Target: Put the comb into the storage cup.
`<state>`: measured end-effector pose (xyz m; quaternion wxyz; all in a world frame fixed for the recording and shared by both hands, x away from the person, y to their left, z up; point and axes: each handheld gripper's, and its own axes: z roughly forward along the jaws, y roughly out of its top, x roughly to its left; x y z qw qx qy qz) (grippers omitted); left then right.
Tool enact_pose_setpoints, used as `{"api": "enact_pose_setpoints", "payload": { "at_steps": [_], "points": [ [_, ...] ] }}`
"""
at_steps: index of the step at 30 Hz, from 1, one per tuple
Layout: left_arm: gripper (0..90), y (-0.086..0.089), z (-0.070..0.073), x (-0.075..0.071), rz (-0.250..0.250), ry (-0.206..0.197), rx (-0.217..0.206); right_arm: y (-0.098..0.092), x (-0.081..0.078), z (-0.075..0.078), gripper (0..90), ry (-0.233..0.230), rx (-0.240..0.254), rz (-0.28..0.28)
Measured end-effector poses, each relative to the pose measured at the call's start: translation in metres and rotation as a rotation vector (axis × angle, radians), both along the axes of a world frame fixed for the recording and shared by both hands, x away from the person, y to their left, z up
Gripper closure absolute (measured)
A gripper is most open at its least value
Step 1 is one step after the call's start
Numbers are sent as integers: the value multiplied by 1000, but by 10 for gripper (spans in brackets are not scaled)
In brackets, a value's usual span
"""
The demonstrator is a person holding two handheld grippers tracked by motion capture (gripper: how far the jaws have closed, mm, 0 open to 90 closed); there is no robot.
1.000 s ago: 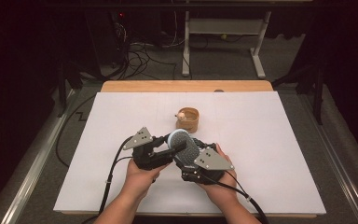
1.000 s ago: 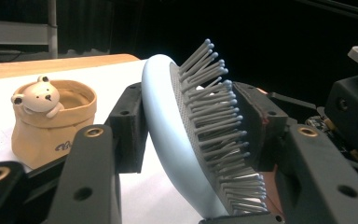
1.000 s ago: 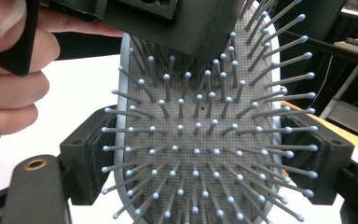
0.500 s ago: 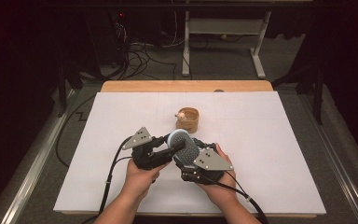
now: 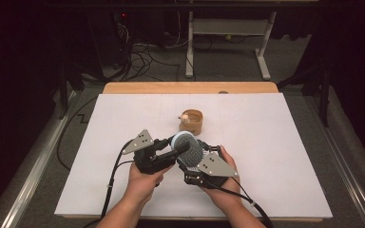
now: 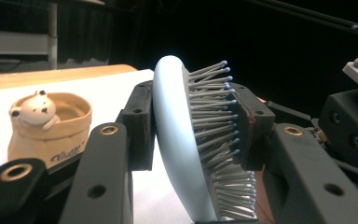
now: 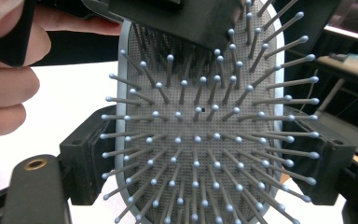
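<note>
While little has shifted since half a second ago, my two claws sit a touch closer together over the near middle of the counter (image 5: 266, 142), both clenched on the same pale blue paddle hairbrush (image 5: 186, 146). My left claw (image 5: 173, 148) pinches the brush head front to back: in the left gripper view one jaw presses the smooth blue back and the other is pushed into the grey bristles (image 6: 214, 121), with the brush (image 6: 177, 140) standing on edge between them. My right claw (image 5: 194, 161) grips the brush by its two side edges; in the right gripper view the bristle pad (image 7: 200, 140) faces the camera, a jaw at each rim, and my left claw's jaw overlaps its top while the fingers of my left hand (image 7: 4, 88) show at the left. The small tan cup with a bear figure (image 5: 192, 121) stands just beyond the claws, apart from them. White counter lies bare and wide to the left, right and far side; the near edge is close below my wrists, and a wooden strip (image 5: 190, 88) borders the far edge.
</note>
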<state>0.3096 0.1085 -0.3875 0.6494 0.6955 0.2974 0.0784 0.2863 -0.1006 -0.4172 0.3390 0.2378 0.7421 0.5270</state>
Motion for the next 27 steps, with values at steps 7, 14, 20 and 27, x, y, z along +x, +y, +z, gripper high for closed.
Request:
{"api": "enact_pose_setpoints", "payload": {
  "at_steps": [7, 14, 20, 27],
  "points": [
    [584, 1, 3, -2, 11, -26, -4, -1, 1, 2, 179, 33, 36, 20],
    [587, 5, 6, -3, 30, -46, -9, -4, 6, -1, 161, 70, 51, 48],
    [587, 10, 10, -4, 52, -61, -12, -5, 6, 0, 158, 69, 66, 52],
    [587, 19, 16, -4, 87, -87, -19, -4, 8, -1, 36, 97, 62, 34]
  ]
}}
